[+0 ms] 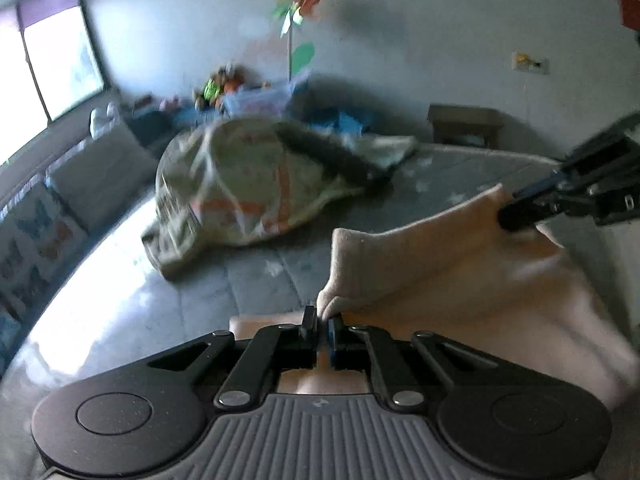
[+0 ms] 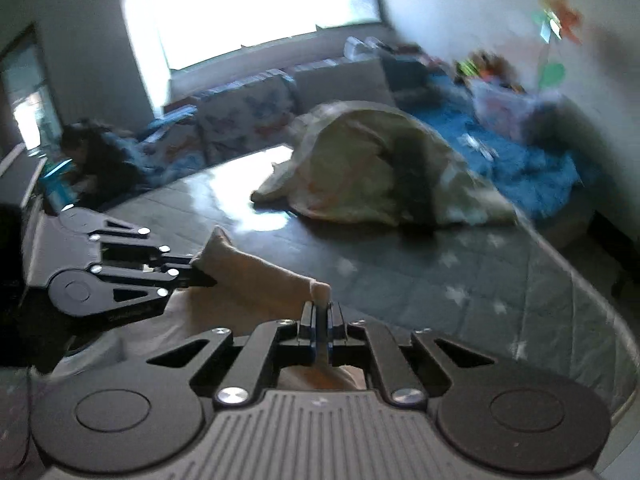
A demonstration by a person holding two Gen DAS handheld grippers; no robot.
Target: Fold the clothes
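Note:
A pale peach garment (image 1: 452, 256) is held up over the grey star-patterned bed cover (image 1: 256, 280). My left gripper (image 1: 323, 320) is shut on one corner of the garment's upper edge. My right gripper (image 2: 320, 310) is shut on the other corner of the garment (image 2: 256, 268). The right gripper shows in the left wrist view (image 1: 516, 216) at the far right, and the left gripper shows in the right wrist view (image 2: 200, 274) at the left. The cloth stretches between the two and hangs below them.
A heap of cream, orange-printed cloth with a dark piece on it (image 1: 244, 184) lies further back on the bed. Butterfly-print cushions (image 1: 36, 236) line the left side under a window. Blue bedding and toys (image 2: 516, 152) lie by the far wall. A small wooden stool (image 1: 464, 124) stands at the back.

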